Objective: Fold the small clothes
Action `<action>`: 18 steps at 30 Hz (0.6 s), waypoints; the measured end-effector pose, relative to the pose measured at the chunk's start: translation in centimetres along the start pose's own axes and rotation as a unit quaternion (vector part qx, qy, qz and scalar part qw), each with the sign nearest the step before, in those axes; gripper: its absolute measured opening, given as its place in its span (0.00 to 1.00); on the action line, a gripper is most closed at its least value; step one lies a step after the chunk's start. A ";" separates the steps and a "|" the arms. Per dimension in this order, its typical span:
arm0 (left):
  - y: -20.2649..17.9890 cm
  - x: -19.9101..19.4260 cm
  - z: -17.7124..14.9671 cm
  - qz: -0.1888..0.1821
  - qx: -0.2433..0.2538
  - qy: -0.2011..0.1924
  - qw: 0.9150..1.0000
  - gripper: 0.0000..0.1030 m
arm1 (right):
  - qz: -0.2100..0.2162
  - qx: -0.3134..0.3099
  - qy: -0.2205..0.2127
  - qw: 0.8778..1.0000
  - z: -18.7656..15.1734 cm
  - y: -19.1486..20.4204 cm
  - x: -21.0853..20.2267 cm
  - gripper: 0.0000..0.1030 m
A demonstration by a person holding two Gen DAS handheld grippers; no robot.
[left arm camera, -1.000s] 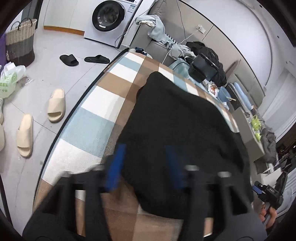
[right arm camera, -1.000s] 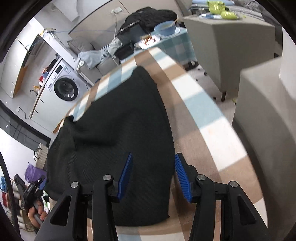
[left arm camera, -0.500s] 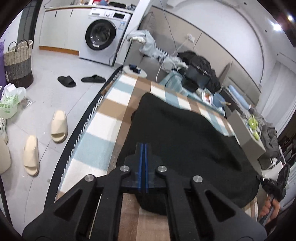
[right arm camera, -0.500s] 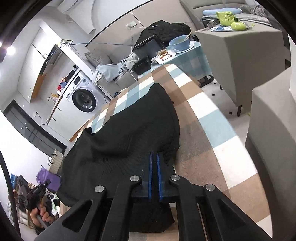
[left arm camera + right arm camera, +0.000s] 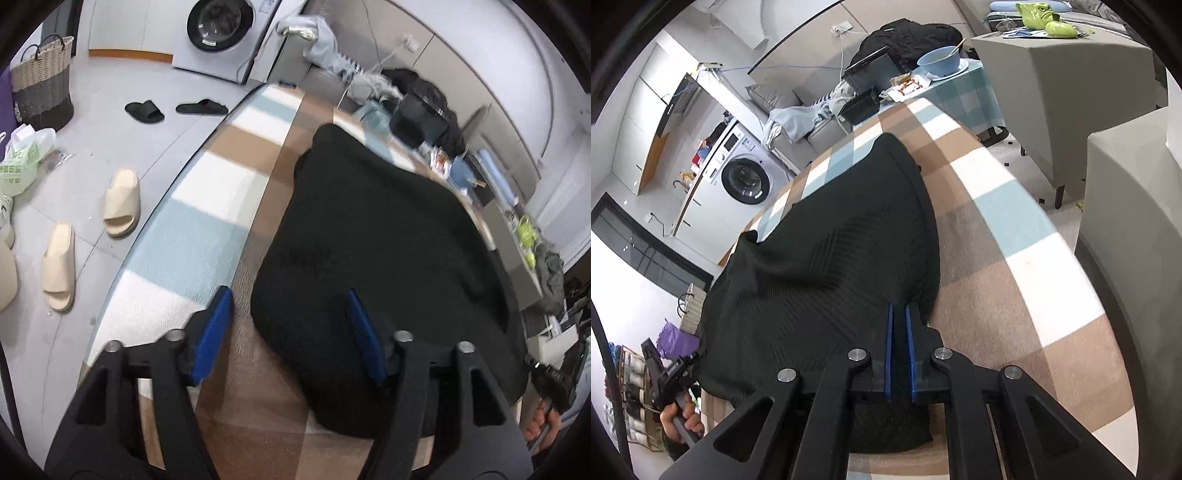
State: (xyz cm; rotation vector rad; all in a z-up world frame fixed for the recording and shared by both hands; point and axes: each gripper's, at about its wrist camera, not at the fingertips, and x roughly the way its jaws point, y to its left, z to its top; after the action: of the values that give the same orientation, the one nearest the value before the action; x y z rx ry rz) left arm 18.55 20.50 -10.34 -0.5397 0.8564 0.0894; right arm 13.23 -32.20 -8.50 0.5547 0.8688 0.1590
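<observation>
Right now your left gripper has its blue pads spread, the jaws having just been opening, and they straddle the near left edge of the black knitted garment without pressing on it; one pad hangs over the cloth, the other over bare table. Your right gripper has its fingers drawn almost together, with only a thin slit between the pads; they sit over the garment's near right edge, though you cannot tell whether any cloth is caught in that slit. The garment lies spread flat along the checked tablecloth of brown, pale blue and white, its narrow end pointing away from you. Further along the table stand a blue bowl and a dark case. Off to the left on the floor lie cream slippers and black slippers, with a washing machine and a woven basket beyond them.
</observation>
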 end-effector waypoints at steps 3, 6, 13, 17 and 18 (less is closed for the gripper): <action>-0.1 -1.3 0.1 -0.029 -0.010 -0.027 0.999 0.08 | 0.006 -0.010 0.009 1.000 -0.3 0.4 0.0 0.21; -1.7 -3.7 0.0 -0.046 0.016 -0.060 0.997 0.06 | 0.010 -0.035 0.019 0.999 -0.6 1.2 0.4 0.32; -4.6 -9.5 0.1 -0.092 0.060 -0.108 0.988 0.05 | 0.022 -0.068 -0.035 0.997 0.1 2.0 -0.1 0.05; -3.9 -12.2 -0.3 -0.111 0.054 -0.110 0.986 0.05 | 0.113 -0.032 -0.131 0.984 0.7 0.9 -3.9 0.05; -3.6 -12.7 -0.6 -0.111 0.053 -0.109 0.986 0.05 | 0.147 -0.021 -0.146 0.978 0.6 0.2 -4.6 0.05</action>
State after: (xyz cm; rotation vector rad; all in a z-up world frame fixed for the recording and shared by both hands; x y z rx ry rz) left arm 10.78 18.88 0.20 -0.5122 0.5789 -0.0997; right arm 10.75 -33.84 -4.97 0.6468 0.4937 0.3544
